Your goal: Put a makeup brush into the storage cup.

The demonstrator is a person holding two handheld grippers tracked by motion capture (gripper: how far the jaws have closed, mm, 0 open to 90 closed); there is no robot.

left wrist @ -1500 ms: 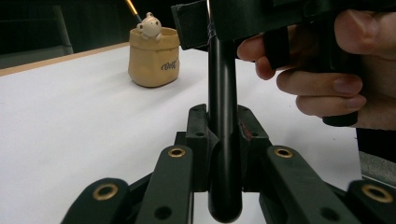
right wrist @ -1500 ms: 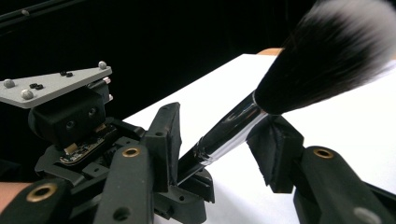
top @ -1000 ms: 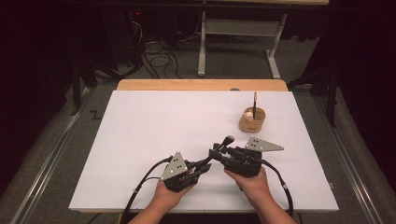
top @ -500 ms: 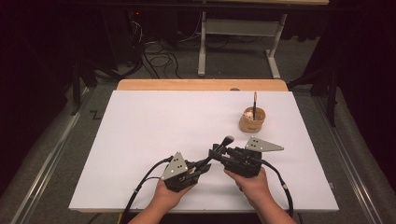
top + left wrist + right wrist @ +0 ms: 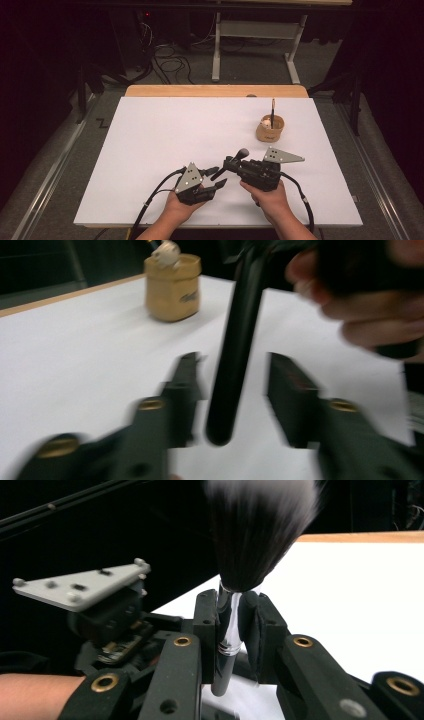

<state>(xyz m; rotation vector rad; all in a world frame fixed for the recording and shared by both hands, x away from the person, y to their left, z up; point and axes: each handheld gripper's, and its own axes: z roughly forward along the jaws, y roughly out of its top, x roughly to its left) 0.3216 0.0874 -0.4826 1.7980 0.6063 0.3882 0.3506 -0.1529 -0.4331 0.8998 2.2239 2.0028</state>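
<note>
- Handover looks nearly done: right gripper [image 5: 231,615] pinches the makeup brush [image 5: 250,535] at its metal ferrule, jaws having just closed further onto it; bristles up, black handle slanting down toward the left gripper [image 5: 232,390]
- Left gripper's jaws have just been opening; they stand spread either side of the handle tip, not touching it
- Brush sits low over the white table [image 5: 165,135], near the person's edge
- Left to do, as I judge: carry brush to the tan cup [image 5: 270,128]
- Cup stands upright, well apart at far right; holds one upright dark stick and a small pale item I cannot identify
</note>
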